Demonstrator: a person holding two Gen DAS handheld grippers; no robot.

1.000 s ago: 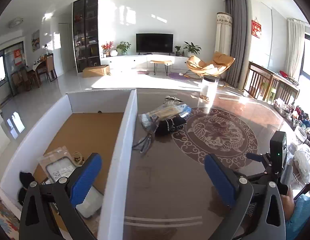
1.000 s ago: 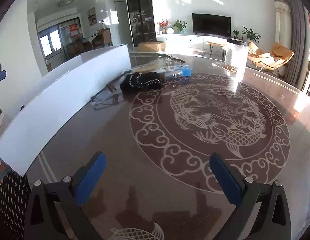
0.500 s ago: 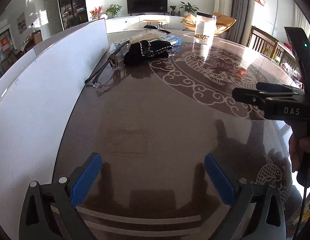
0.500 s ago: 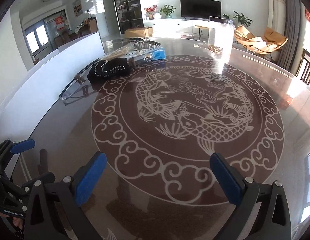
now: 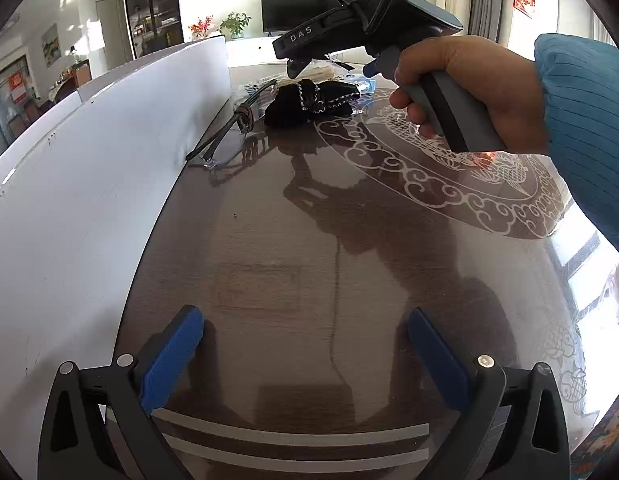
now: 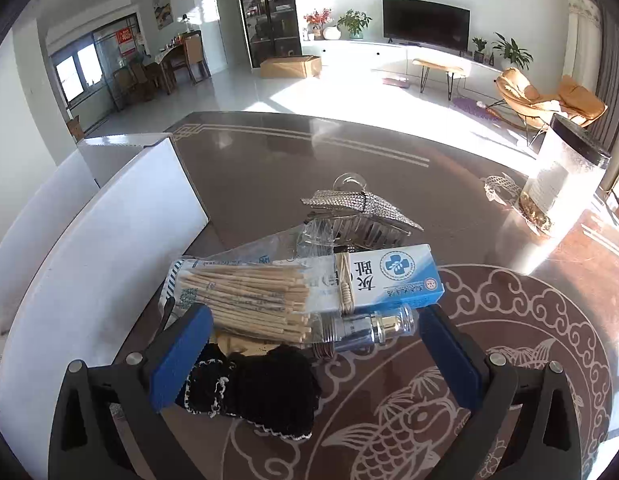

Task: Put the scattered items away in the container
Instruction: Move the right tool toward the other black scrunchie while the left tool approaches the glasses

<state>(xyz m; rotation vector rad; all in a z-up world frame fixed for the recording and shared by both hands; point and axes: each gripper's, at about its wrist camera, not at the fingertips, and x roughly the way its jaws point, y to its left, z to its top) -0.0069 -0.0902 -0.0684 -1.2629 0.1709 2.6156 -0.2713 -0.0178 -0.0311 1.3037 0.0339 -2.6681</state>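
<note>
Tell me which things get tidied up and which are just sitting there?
To tidy into the white box:
black pouch
bag of wooden sticks
blue-and-white carton
small glass bottle
sparkly hair claw
glasses

Just there:
clear jar
table

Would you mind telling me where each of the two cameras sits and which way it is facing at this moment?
Left wrist: on the left gripper, low over the table, looking along the white container wall toward the pile; its open fingers, the right hand and blue sleeve show.
Right wrist: on the right gripper, above the pile, facing the living room; only its open fingers show, either side of the black pouch.
Shared: the black pouch, container wall, patterned table and the television.
</note>
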